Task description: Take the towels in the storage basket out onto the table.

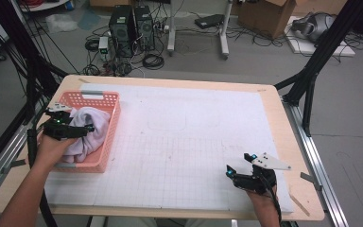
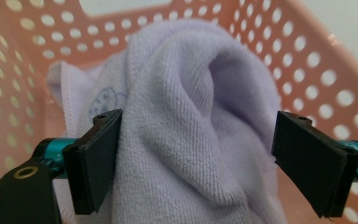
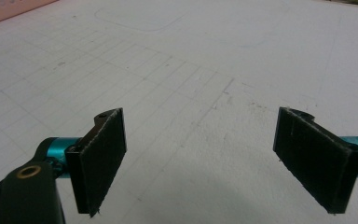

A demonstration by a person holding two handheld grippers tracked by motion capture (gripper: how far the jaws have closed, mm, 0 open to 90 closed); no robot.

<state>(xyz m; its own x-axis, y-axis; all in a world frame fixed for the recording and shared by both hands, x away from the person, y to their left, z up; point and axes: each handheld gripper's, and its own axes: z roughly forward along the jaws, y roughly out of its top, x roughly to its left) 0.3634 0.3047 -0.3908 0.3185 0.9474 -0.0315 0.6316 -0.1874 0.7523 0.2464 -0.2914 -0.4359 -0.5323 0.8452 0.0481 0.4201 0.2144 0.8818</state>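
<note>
The left claw (image 1: 89, 128), at the left of the high view, hangs inside a salmon-pink plastic basket (image 1: 105, 97) with its jaws spread wide on either side of a bunched lavender towel (image 1: 93, 124). In the left gripper view a tall fold of that towel (image 2: 186, 140) rises between the two black pads: the left pad touches the cloth, the right one stands apart from it. The step in hand looks like the grasp to lift the towel out; the next move calls for closing the jaws on the fold before raising it over the perforated wall. The cloth is soft looped terry with a stitched hem; the basket is rigid, dotted with round holes. Toward the lower right, the right claw (image 1: 239, 169) hovers over the white gridded mat (image 1: 194, 142) on the table (image 1: 283, 118), jaws apart and holding nothing.
</note>
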